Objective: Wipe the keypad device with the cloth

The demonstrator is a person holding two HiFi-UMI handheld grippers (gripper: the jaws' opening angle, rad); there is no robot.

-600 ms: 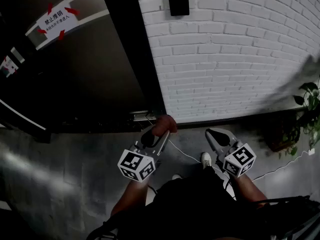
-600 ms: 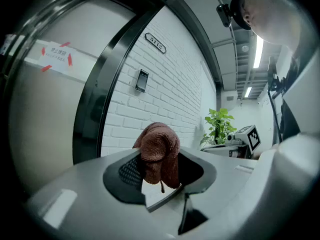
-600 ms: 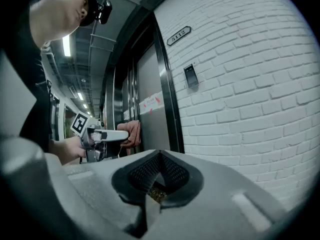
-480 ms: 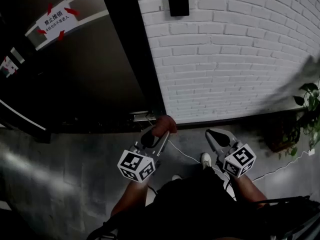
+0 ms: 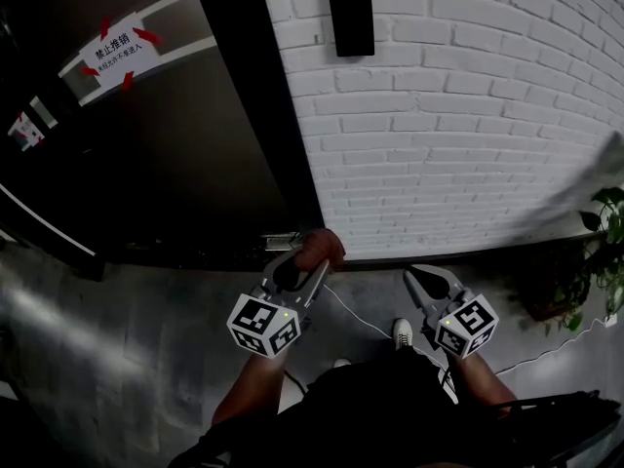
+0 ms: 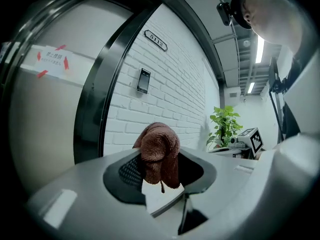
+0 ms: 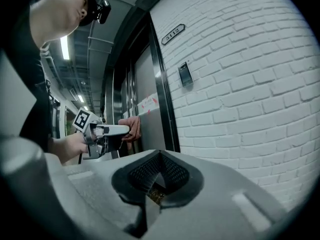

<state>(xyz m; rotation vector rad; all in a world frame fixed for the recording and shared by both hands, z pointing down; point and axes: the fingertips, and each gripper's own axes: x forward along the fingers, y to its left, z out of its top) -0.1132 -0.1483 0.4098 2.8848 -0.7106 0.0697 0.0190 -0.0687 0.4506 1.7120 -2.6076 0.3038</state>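
The black keypad device [image 5: 351, 18] hangs high on the white brick wall [image 5: 468, 115]; it also shows in the left gripper view [image 6: 143, 81] and the right gripper view [image 7: 185, 74]. My left gripper [image 5: 310, 252] is shut on a bunched brown cloth [image 5: 320, 247], which fills its jaws [image 6: 160, 154]. It is held low, well below the keypad and near the dark door frame. My right gripper [image 5: 417, 276] is beside it, shut with nothing in it [image 7: 157, 176]. From the right gripper view the left gripper [image 7: 112, 130] and the cloth [image 7: 132, 128] show at the left.
A dark door [image 5: 146, 144] with a taped white notice [image 5: 112, 49] stands left of the brick wall. A potted plant [image 5: 600, 252] is at the right by the wall's foot. A white cable [image 5: 361, 305] runs across the grey floor.
The head view has tilted upward, so more of the keypad device now shows at the top. Both grippers keep about the same pose, slightly lower in the frame.
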